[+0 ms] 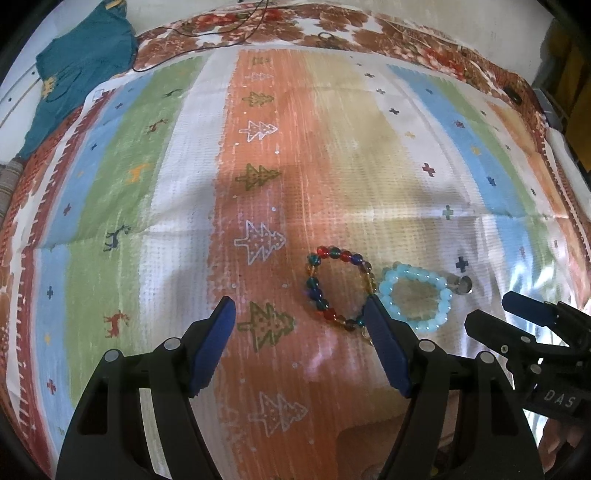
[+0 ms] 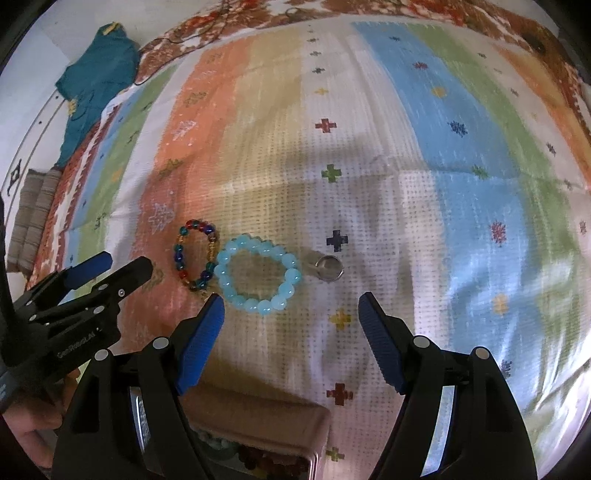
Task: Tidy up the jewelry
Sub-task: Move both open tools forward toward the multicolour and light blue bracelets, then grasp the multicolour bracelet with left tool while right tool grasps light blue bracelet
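Three pieces of jewelry lie in a row on a striped cloth (image 1: 155, 206): a multicoloured bead bracelet (image 1: 338, 290) (image 2: 197, 256), a pale blue bead bracelet (image 1: 419, 299) (image 2: 258, 275) touching it, and a small silver ring (image 1: 464, 285) (image 2: 330, 268). My left gripper (image 1: 301, 315) hovers open over the cloth just left of the multicoloured bracelet, its right finger overlapping that bracelet's edge. My right gripper (image 2: 291, 306) hangs open just in front of the blue bracelet and the ring. Nothing sits between either pair of fingers. Each gripper shows at the edge of the other's view.
A tan box (image 2: 258, 424) holding bead bracelets sits at the near edge under the right gripper. A teal garment (image 1: 81, 70) (image 2: 96, 74) lies at the far left. A thin black cord (image 1: 207, 40) runs over the floral bedspread (image 1: 369, 26) beyond.
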{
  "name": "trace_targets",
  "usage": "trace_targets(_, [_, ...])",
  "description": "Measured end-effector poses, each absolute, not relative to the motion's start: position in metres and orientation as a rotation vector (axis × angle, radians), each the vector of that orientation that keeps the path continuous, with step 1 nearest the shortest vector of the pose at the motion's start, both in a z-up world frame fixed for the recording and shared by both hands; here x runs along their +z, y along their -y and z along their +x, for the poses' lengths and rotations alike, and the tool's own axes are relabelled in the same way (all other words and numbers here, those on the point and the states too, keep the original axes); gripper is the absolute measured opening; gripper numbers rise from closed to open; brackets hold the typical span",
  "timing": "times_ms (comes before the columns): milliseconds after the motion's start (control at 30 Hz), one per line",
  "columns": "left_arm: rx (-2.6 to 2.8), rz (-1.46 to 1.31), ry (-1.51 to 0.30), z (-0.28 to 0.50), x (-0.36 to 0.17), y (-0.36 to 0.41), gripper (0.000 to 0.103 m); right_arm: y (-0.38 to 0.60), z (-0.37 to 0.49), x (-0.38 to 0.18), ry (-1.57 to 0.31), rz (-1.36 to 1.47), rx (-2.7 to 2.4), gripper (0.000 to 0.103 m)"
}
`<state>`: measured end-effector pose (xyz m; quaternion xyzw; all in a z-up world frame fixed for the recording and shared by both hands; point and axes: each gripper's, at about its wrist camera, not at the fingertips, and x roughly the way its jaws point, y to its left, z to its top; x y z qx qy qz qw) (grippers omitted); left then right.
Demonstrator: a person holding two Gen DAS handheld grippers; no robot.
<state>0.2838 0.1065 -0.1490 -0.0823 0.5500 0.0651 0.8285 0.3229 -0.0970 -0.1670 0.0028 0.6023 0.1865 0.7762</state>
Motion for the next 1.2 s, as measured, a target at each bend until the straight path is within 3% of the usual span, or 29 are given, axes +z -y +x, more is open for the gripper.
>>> trace_targets(233, [0.147, -0.188, -1.186, 0.291, -0.163, -0.109, 0.069, 0.094, 0.335, -0.181, -1.342, 0.031, 0.383, 0.075])
trace_targets(300, [0.138, -0.205, -1.200, 0.293, -0.169, -0.109, 0.067, 0.089, 0.336, -0.184, -1.345, 0.002, 0.393, 0.063])
trace_targets(367, [0.132, -0.198, -1.208, 0.295, -0.173, -0.108, 0.063, 0.087, 0.338, -0.188, -1.352, -0.008, 0.382, 0.058])
trace_targets(567, [0.123, -0.209, -1.219, 0.301, -0.181, -0.112, 0.058, 0.084, 0.340, -0.202, -1.373, -0.019, 0.363, 0.053])
trace_targets(700, [0.097, -0.215, -1.231, 0.304, -0.188, -0.110, 0.053, 0.081, 0.342, -0.203, -1.375, -0.024, 0.356, 0.036])
trace_targets(800, [0.102, -0.187, -1.240, 0.304, -0.194, -0.105, 0.049, 0.080, 0.343, -0.206, -1.385, -0.023, 0.351, 0.034])
trace_targets(933, [0.131, -0.128, -1.233, 0.303, -0.197, -0.101, 0.034, 0.081, 0.344, -0.207, -1.384, -0.034, 0.341, 0.028])
trace_targets(1067, [0.139, -0.119, -1.228, 0.301, -0.198, -0.103, 0.016, 0.079, 0.345, -0.209, -1.389, -0.038, 0.348, 0.016])
trace_targets(1200, [0.138, -0.128, -1.228, 0.300, -0.197, -0.102, 0.009, 0.081, 0.344, -0.209, -1.385, -0.033, 0.356, 0.013])
